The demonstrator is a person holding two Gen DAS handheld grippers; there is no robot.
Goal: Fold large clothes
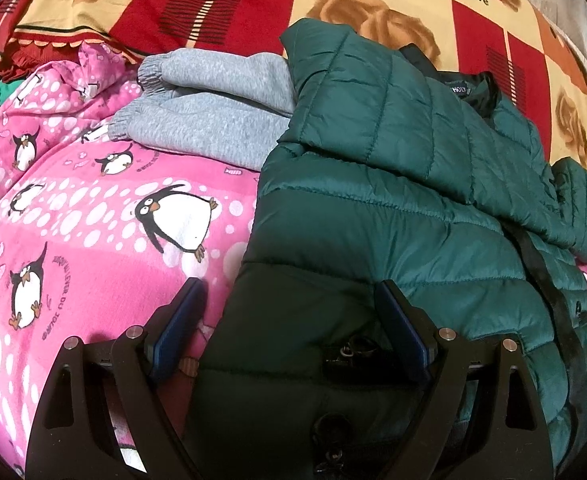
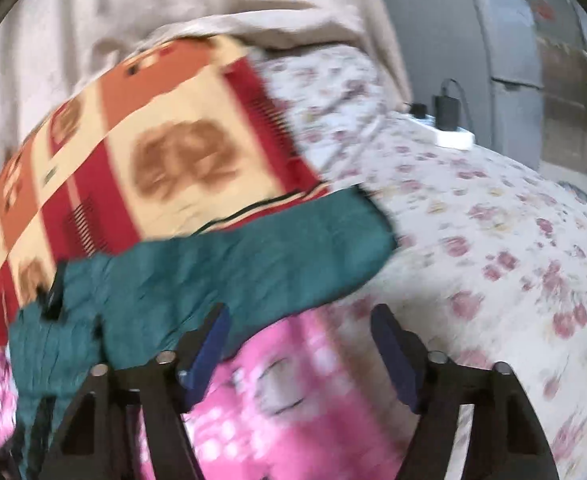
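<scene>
Beside green jacket (image 1: 413, 168), grey sweatpants (image 1: 209, 112) on pink penguin blanket (image 1: 93, 240); both grippers released, empty

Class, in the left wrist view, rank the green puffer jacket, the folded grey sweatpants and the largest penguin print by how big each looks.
1. Green puffer jacket, though it lies closest to the camera, which exaggerates it.
2. Folded grey sweatpants.
3. Largest penguin print, clearly smallest.

jacket (image 1: 393, 184) on penguin blanket (image 1: 93, 240), sweatpants (image 1: 213, 112) left

Left view sharp, evenly lit; right view motion-blurred; fisheye bending, dark corners.
</scene>
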